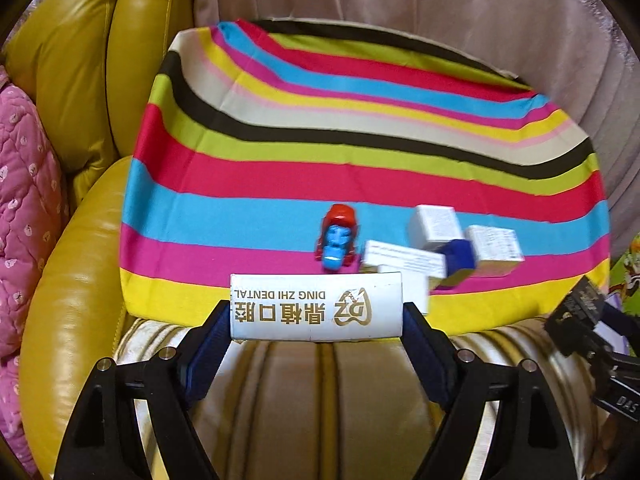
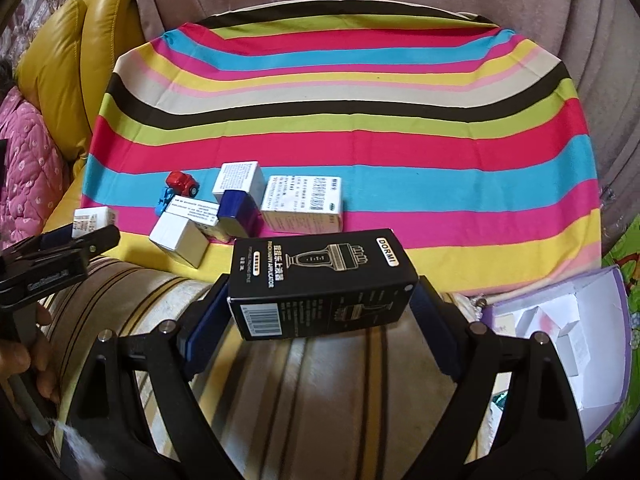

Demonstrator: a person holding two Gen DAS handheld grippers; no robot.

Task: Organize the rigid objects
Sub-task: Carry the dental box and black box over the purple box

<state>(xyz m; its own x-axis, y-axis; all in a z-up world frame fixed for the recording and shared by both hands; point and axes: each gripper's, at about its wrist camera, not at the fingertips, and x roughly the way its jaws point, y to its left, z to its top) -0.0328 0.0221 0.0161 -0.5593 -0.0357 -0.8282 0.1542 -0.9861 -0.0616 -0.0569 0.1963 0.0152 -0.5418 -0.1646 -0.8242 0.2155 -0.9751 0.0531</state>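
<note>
My left gripper (image 1: pixel 316 312) is shut on a white box with gold "DING ZHI DENTAL" print (image 1: pixel 316 306), held over the near edge of the striped cloth (image 1: pixel 360 140). My right gripper (image 2: pixel 320 304) is shut on a black "DORMI" box (image 2: pixel 320 284), held above the sofa seat near the cloth's front edge. On the cloth lie a red and blue toy car (image 1: pixel 338 236) (image 2: pixel 178 190), several white boxes (image 2: pixel 302 202) (image 1: pixel 434 224) and a blue box (image 2: pixel 236 210) (image 1: pixel 460 258), clustered together. The left gripper with its white box (image 2: pixel 90 220) shows at the left in the right wrist view.
The cloth (image 2: pixel 360 120) covers a yellow leather sofa (image 1: pixel 68 280) with a beige cover behind. A pink quilted jacket (image 1: pixel 20 200) lies at the left. An open purple-edged container with white boxes (image 2: pixel 560 332) stands at the right.
</note>
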